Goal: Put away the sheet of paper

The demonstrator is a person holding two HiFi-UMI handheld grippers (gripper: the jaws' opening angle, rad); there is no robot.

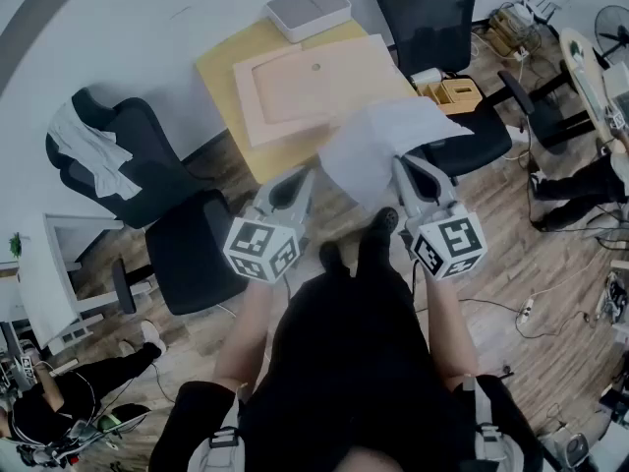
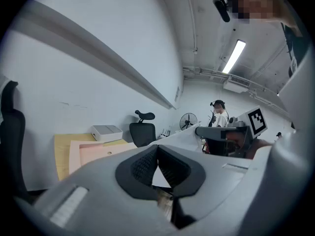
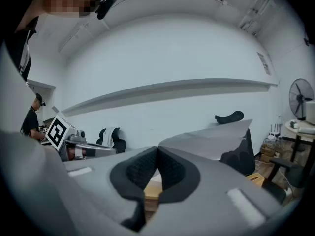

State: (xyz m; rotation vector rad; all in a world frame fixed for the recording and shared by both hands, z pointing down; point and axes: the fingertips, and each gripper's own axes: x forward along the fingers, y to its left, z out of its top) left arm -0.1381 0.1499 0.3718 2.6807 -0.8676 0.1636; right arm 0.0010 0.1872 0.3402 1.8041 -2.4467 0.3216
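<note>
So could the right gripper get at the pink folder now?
Probably yes: the folder lies bare on the table just ahead of the right gripper, though its jaws are shut on the sheet.

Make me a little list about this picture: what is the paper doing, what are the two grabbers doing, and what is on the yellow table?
Paper: sheet of paper, white, held up in the air by the table's near corner
Left gripper: jaws shut on the paper's left edge
Right gripper: jaws shut on the paper's right side
Table: yellow table
On the table: pink folder lying flat; white box at the far edge
Beside the table: black chair
Paper put away: not yet
</note>
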